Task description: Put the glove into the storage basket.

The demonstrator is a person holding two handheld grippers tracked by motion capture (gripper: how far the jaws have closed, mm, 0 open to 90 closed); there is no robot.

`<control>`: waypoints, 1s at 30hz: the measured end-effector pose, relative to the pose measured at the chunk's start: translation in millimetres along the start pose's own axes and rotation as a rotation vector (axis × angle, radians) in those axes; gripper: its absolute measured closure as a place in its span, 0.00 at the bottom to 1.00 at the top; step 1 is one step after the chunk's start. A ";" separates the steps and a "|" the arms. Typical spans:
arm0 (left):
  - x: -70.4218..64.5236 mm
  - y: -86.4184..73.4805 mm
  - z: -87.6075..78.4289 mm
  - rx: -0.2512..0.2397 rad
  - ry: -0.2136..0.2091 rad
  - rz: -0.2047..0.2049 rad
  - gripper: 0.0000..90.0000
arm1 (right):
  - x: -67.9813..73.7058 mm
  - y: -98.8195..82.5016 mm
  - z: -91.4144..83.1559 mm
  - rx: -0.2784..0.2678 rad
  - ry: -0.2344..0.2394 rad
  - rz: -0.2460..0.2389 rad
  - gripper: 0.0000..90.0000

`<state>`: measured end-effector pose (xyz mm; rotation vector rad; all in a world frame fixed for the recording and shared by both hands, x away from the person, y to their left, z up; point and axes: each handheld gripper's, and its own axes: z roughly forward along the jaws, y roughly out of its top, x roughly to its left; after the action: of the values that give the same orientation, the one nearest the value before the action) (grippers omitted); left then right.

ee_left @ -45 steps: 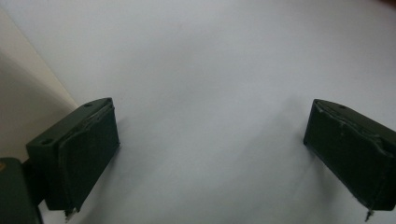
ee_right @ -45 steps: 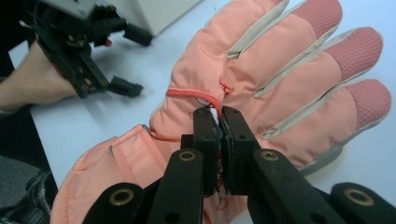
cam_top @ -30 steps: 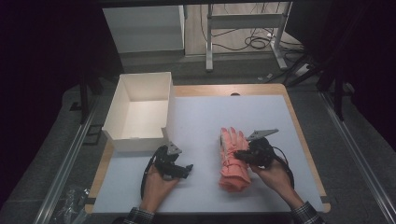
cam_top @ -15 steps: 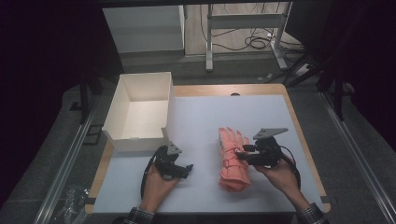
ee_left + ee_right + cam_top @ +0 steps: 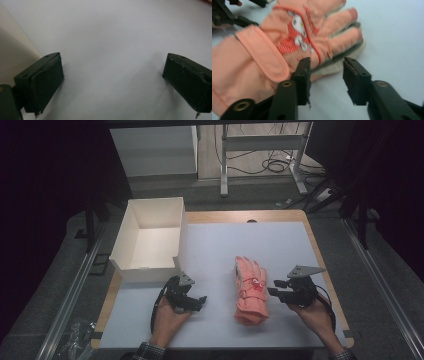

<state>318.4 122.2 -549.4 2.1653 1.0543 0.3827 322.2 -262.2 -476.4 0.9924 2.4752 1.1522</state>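
High view: one pink glove (image 5: 250, 287) lies flat on the bench (image 5: 225, 245), right of centre; whether a second lies under it is hard to tell. One white box (image 5: 150, 240) stands far left. The left hand-held gripper (image 5: 192, 301) rests near the box, the right hand-held gripper (image 5: 274, 287) just beside the glove.

Left gripper view: two jaws stand wide over bare bench, the box edge cut off at left.

Right gripper view: blurred; its jaws, just closing, stand partly open with nothing between them, at the glove's near edge.
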 end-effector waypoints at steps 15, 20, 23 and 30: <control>0.0 0.0 0.0 0.000 0.000 0.000 0.04 | 11.5 -42.7 18.6 0.065 0.055 0.004 0.90; 0.0 0.0 0.0 0.000 0.000 0.000 0.04 | 15.0 -43.2 24.6 0.064 0.080 0.002 0.90; 0.0 0.0 0.0 0.000 0.000 0.000 0.04 | 17.4 -42.4 28.2 0.062 0.092 0.000 0.90; 0.1 0.0 0.0 0.000 0.000 0.000 0.04 | 20.8 -38.4 34.9 0.057 0.094 -0.007 0.90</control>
<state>318.4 122.2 -549.4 2.1659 1.0539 0.3824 304.5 -245.5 -526.8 0.9652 2.5963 1.1583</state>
